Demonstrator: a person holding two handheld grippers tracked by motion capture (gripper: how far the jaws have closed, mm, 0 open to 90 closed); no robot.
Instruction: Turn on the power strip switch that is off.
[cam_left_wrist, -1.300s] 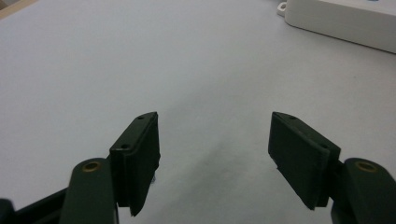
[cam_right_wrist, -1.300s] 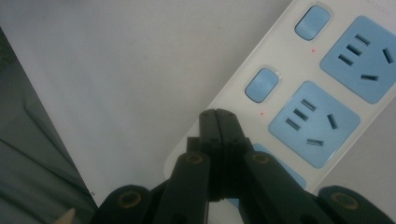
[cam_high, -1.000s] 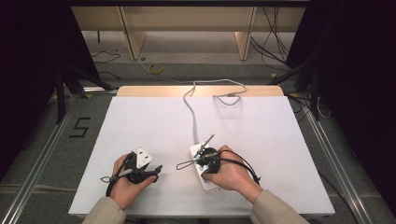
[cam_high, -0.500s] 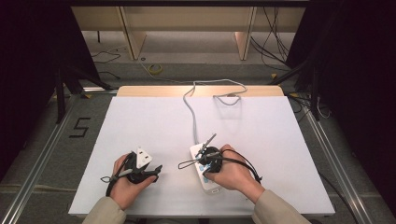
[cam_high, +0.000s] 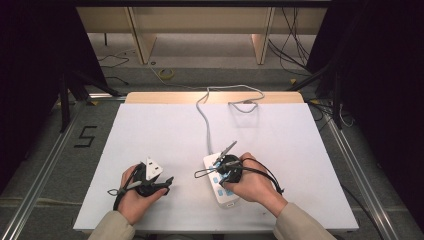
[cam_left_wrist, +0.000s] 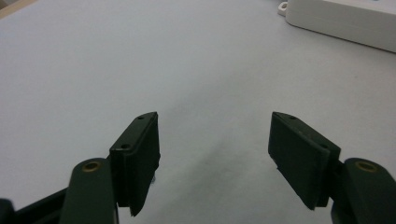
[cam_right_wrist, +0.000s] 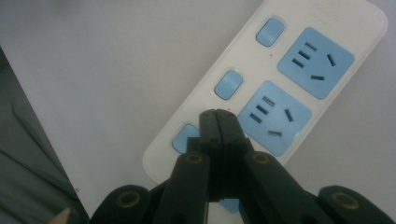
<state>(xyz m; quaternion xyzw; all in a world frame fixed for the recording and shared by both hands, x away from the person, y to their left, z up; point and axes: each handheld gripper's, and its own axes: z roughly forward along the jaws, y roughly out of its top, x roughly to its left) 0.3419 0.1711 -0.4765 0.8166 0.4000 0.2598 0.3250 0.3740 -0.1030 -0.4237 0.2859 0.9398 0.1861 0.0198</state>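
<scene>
A white power strip (cam_high: 220, 188) with blue sockets lies near the table's front edge, and its pale cable (cam_high: 205, 117) runs to the back. My right gripper (cam_high: 226, 172) is held over the strip, pointing down at it. In the right gripper view the right gripper (cam_right_wrist: 217, 116) is shut with nothing between its jaws, tips over the power strip (cam_right_wrist: 299, 84) beside a blue switch (cam_right_wrist: 228, 84). My left gripper (cam_high: 162, 184) rests on the table to the strip's left. The left gripper (cam_left_wrist: 214, 140) is open over bare table, with the power strip (cam_left_wrist: 345, 21) farther off at upper right.
The white table top (cam_high: 165, 130) has a wooden strip (cam_high: 165, 97) along its back edge. The cable loops (cam_high: 247, 105) at the back centre. Metal frame rails (cam_high: 350, 165) run along both sides, and loose cables (cam_high: 167, 74) lie on the floor beyond.
</scene>
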